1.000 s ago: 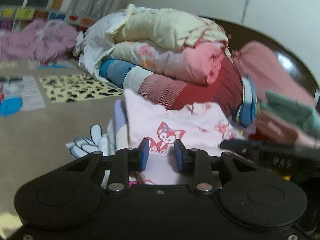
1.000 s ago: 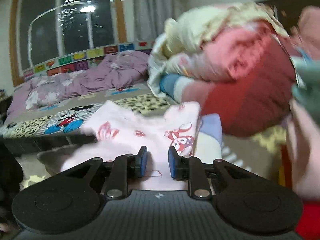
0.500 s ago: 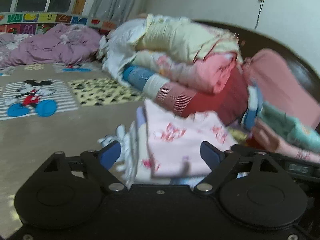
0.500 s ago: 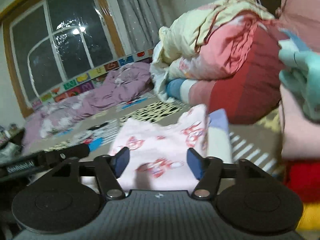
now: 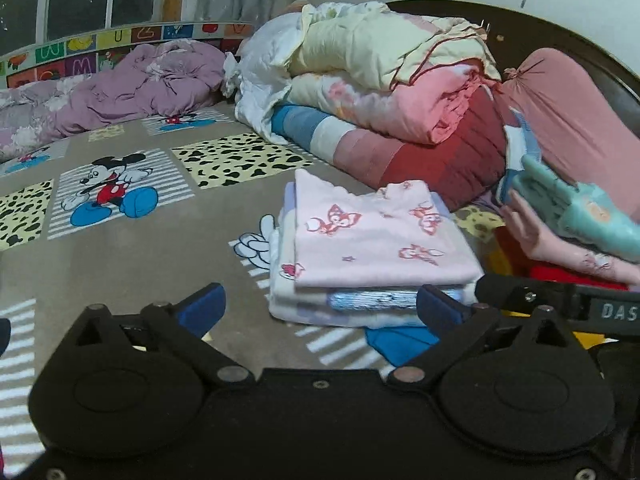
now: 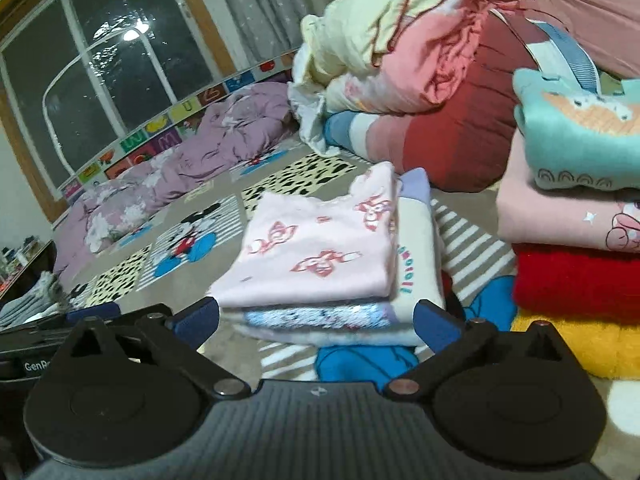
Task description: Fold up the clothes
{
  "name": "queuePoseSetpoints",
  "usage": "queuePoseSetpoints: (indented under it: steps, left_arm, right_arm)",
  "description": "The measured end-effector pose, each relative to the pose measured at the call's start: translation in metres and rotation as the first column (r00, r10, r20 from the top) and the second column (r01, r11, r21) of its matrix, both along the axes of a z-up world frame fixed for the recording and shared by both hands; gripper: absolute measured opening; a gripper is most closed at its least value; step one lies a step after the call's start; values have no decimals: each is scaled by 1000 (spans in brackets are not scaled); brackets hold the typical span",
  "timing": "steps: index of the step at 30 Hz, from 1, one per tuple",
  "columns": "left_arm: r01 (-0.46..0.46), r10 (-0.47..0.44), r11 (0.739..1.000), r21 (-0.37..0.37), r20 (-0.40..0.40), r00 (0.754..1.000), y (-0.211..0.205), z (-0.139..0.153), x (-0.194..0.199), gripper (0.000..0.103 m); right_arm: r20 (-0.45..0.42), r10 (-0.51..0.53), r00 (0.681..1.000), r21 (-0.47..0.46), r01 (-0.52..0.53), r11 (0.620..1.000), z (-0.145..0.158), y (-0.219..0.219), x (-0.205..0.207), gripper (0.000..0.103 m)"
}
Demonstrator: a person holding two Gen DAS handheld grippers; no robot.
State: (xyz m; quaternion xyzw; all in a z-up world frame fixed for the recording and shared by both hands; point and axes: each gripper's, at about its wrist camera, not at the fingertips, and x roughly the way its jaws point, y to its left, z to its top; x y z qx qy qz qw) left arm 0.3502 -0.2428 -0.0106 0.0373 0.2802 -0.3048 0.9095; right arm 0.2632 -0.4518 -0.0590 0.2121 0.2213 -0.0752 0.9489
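Left tool (image 5: 320, 308): fingers spread wide apart, holding nothing. It sits at the lower centre of the left wrist view, just short of the near edge of the folded stack.

Right tool (image 6: 316, 320): fingers spread wide apart, holding nothing. It sits at the lower centre of the right wrist view, with the near edge of the stack between the two blue pads but not touched by them.

Pink folded garment (image 5: 376, 236): printed with small red fox figures, lying flat on top of a short stack of folded clothes (image 5: 304, 300) at the centre of the frame. Beneath it are a white layer and a blue patterned layer. The stack rests on the bed sheet (image 5: 140, 248), which carries cartoon mouse panels and yellow spotted panels.

Second pile (image 6: 576, 240): at the right edge of the right wrist view, near the first stack but apart from it. From top to bottom: teal garment, pink garment, red item, yellow item.

Rolled quilts (image 5: 392, 92): heaped at the upper centre, behind the stack. A crumpled purple blanket (image 5: 132, 84) lies at the upper left, below the window (image 6: 120, 68).
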Motion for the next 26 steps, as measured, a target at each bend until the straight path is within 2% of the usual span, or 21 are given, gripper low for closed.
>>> queuePoseSetpoints:
  steps: [6, 9, 15, 20, 26]
  left_arm:
    - [-29, 28, 999, 33, 44, 999, -2, 13, -24, 103]
    - [-22, 20, 999, 40, 43, 999, -5, 17, -33, 103]
    - [-63, 62, 998, 32, 22, 998, -5, 22, -47, 103]
    - [-87, 86, 995, 44, 27, 996, -5, 27, -60, 103]
    - [-115, 111, 993, 40, 78, 991, -2, 35, -77, 101]
  right_arm:
    - [-54, -25, 998, 16, 26, 1000, 16, 6, -20, 103]
    - [-73, -33, 997, -10, 32, 999, 26, 8, -29, 103]
    - [-110, -49, 993, -78, 40, 996, 44, 13, -46, 103]
    - [-104, -63, 993, -96, 53, 994, 58, 12, -61, 103]
    - [-110, -60, 992, -116, 47, 992, 65, 14, -75, 103]
